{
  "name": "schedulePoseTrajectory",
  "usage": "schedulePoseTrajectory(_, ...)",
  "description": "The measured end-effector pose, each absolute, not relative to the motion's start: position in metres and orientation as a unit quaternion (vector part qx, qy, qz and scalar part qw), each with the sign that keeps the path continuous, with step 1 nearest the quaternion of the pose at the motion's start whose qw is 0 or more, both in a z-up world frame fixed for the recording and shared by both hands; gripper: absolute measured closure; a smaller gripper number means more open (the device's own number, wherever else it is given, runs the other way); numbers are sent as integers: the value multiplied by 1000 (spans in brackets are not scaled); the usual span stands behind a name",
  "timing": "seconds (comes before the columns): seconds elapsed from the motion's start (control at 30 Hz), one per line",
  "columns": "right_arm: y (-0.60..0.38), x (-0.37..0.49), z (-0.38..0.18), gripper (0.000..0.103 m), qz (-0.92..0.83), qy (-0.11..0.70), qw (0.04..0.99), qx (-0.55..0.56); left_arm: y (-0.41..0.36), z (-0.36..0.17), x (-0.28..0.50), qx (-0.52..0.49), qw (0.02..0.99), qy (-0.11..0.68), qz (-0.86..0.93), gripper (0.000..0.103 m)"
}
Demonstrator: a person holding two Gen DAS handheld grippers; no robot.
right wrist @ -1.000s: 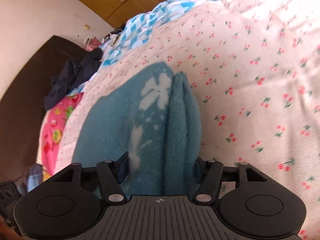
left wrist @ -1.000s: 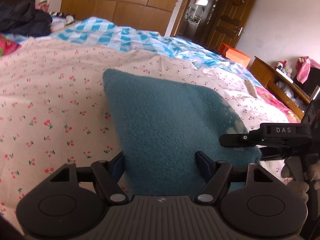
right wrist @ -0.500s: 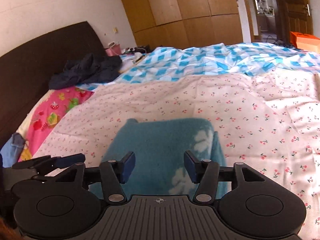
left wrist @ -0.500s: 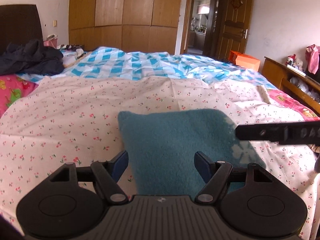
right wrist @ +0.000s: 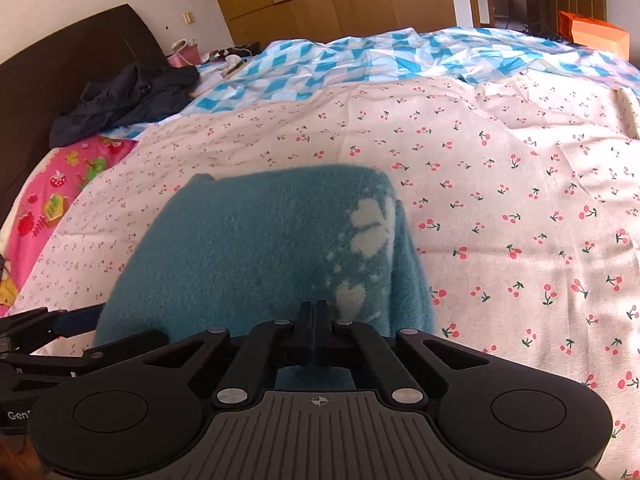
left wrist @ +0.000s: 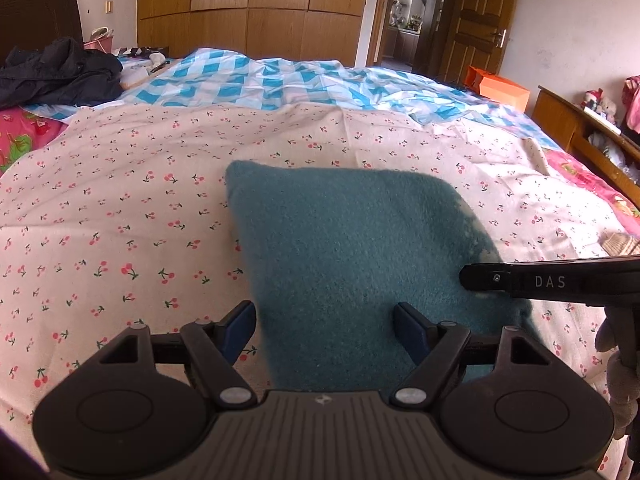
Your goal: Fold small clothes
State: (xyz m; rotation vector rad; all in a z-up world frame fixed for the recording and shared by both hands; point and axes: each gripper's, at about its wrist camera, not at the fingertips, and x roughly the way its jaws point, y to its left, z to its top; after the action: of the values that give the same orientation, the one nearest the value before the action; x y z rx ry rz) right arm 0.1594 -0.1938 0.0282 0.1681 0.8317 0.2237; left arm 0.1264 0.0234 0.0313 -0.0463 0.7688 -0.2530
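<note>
lying folded into a thick rectangle on the cherry-print bed (left wrist: 120,208), the teal garment (left wrist: 352,248) looks nearly finished. left tool (left wrist: 324,326) spread wide over its near edge, gripping nothing; right tool (right wrist: 316,320) pressed together, whether on cloth is unclear. only the right view shows the white flower pattern (right wrist: 370,226).

Left tongs (left wrist: 325,326) gape over teal garment (left wrist: 352,256) (folded).

Soft cloth, hard plastic.
The fuzzy teal fleece garment (left wrist: 352,256) lies on a smooth cherry-print cotton bedsheet (left wrist: 120,208); matt black plastic left tongs (left wrist: 324,326), glossy brown wooden wardrobe (left wrist: 256,8) behind.
</note>
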Motion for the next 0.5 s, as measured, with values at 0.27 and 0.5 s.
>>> schedulePoseTrajectory(0.27,-193,170,22,103,107,401,906,78,18,24,137,-18,915,382,-127,16)
schedulePoseTrajectory(0.5,-207,179,16,103,117,405,898,123,20,16,151,-41,906,399,-132,11)
